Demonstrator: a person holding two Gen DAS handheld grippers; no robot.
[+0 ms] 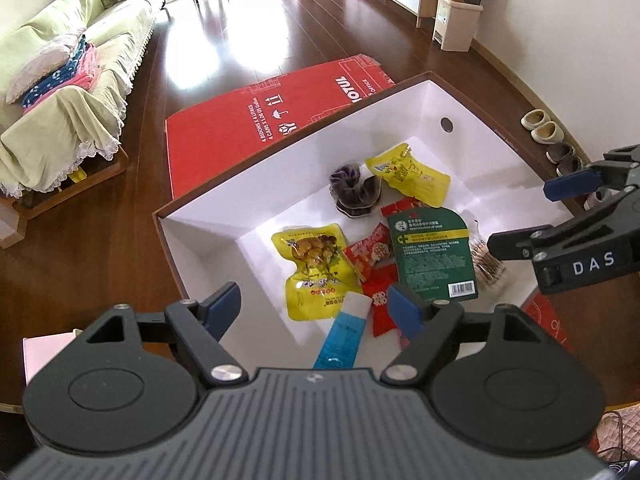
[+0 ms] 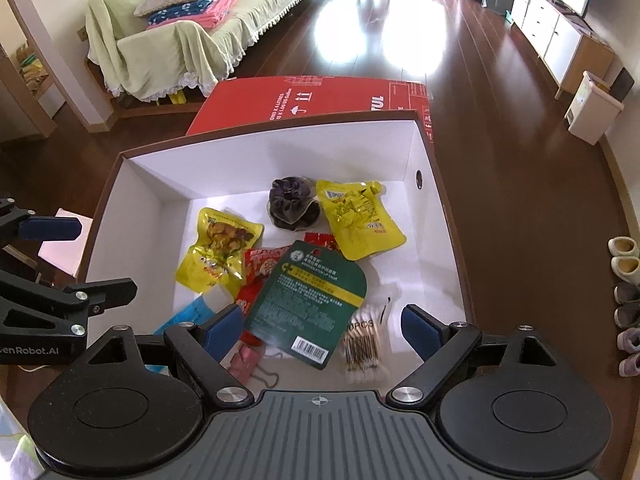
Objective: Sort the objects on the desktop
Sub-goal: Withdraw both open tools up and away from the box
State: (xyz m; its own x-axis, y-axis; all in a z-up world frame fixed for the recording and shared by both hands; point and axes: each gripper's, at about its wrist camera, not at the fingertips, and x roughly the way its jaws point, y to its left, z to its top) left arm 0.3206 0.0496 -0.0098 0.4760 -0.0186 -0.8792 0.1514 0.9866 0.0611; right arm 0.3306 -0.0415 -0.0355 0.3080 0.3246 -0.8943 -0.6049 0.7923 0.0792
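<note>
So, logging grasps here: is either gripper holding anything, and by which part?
Nothing is held. The left gripper and right gripper are both open above the box.

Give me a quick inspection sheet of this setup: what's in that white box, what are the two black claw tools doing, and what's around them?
Surface: white box with brown rim, standing on a red printed cardboard sheet.
Job's things: two yellow snack pouches, dark purple fabric scrunchie, green cardboard product card, clear pack of cotton swabs, red wrappers, blue tube, all in the box.
Clutter: nothing seen.
Grippers: left gripper and right gripper above the box, jaws open, holding nothing.
Cables: nothing seen.
Surroundings: dark wooden floor, green-covered sofa, row of shoes, beige bin.
</note>
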